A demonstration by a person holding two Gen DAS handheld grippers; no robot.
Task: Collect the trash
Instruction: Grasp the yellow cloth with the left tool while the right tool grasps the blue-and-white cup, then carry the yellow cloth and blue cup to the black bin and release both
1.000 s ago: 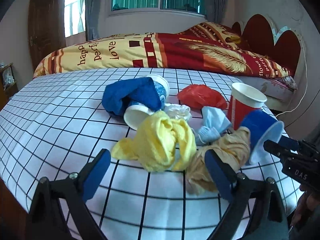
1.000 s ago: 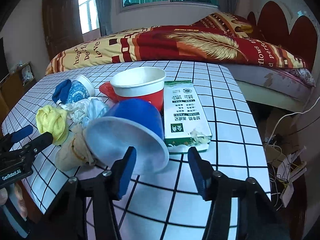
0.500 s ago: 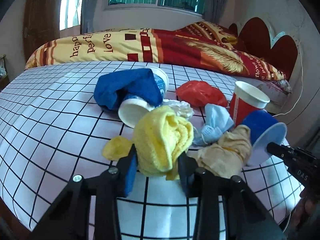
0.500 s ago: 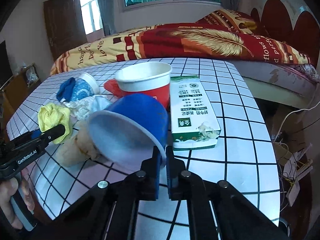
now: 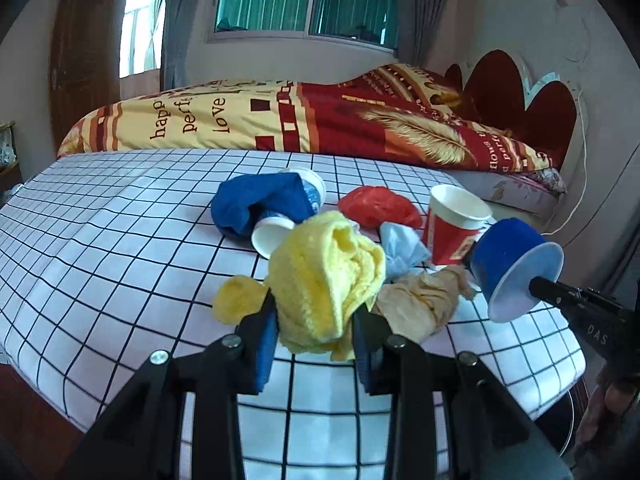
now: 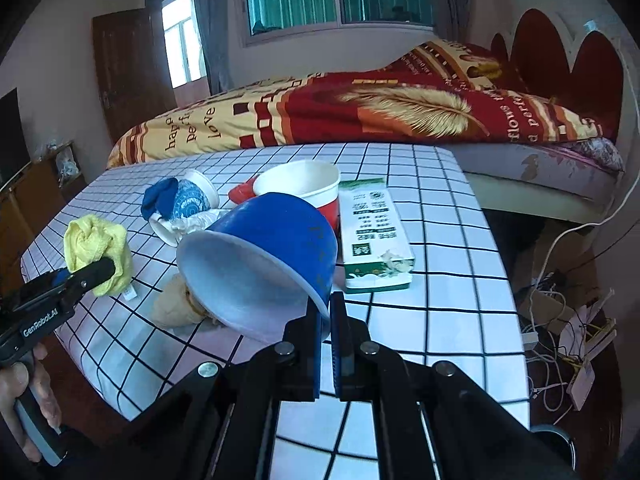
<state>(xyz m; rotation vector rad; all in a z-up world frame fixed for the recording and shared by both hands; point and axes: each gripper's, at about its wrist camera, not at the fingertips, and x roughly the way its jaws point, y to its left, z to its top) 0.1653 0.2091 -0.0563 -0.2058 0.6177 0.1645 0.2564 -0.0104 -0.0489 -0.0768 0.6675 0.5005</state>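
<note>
My left gripper [image 5: 314, 332] is shut on a crumpled yellow cloth [image 5: 326, 276] and holds it above the checked table [image 5: 120, 248]; the cloth also shows in the right wrist view [image 6: 98, 250]. My right gripper [image 6: 330, 322] is shut on the rim of a blue paper cup [image 6: 264, 260], lifted and tilted, its mouth towards me; it also shows in the left wrist view [image 5: 514, 268]. On the table lie a tan crumpled wrapper [image 5: 420, 300], a red paper cup [image 5: 452, 228], a red bag [image 5: 378, 208], a pale blue tissue [image 5: 402, 248] and a blue cloth over white cups [image 5: 260, 204].
A green-and-white carton [image 6: 372, 236] lies flat to the right of the red cup. A bed with a red and yellow blanket [image 5: 320, 120] stands behind the table. Cables and a power strip [image 6: 576, 344] lie on the floor at the right.
Both grippers went from open to shut: the left closed on the yellow cloth and lifted it, the right closed on the blue cup's rim and raised it off the table.
</note>
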